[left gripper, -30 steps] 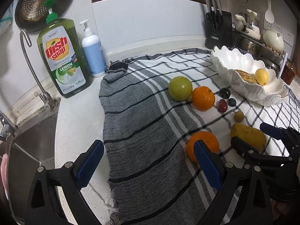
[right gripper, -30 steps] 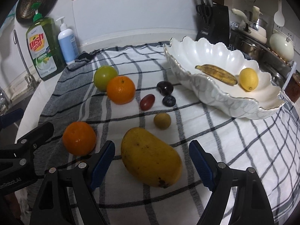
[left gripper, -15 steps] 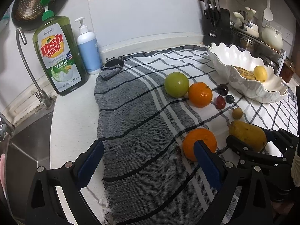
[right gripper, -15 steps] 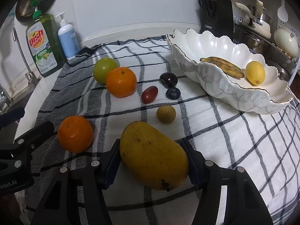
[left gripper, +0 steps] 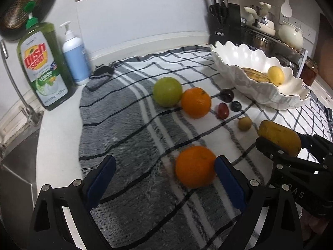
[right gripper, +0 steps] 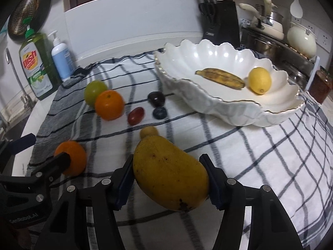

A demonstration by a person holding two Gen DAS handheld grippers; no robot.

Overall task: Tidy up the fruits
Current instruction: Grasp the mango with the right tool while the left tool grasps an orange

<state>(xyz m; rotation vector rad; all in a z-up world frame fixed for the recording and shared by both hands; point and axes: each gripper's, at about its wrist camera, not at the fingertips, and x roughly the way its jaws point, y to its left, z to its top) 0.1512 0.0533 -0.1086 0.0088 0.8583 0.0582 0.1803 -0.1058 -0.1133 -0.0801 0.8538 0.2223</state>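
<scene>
My right gripper (right gripper: 168, 179) is shut on a yellow mango (right gripper: 169, 175) and holds it just above the checked cloth (right gripper: 239, 156); the mango also shows in the left wrist view (left gripper: 278, 136). My left gripper (left gripper: 164, 177) is open, its right pad touching a near orange (left gripper: 194, 166) that lies between the fingers. A white scalloped bowl (right gripper: 208, 98) at the right holds a banana (right gripper: 220, 78) and a lemon (right gripper: 260, 80). A green apple (left gripper: 167, 91), a second orange (left gripper: 195, 102), two dark plums, a red one and a small brown fruit (left gripper: 244, 123) lie on the cloth.
A green dish soap bottle (left gripper: 44, 66) and a blue pump bottle (left gripper: 75, 60) stand at the back left beside the sink and tap (left gripper: 22, 104). A knife block (left gripper: 225, 23), pots and a kettle stand behind the bowl.
My right gripper closed on the mango and lifted it slightly. My left gripper moved forward so the near orange now lies between its open fingers.
</scene>
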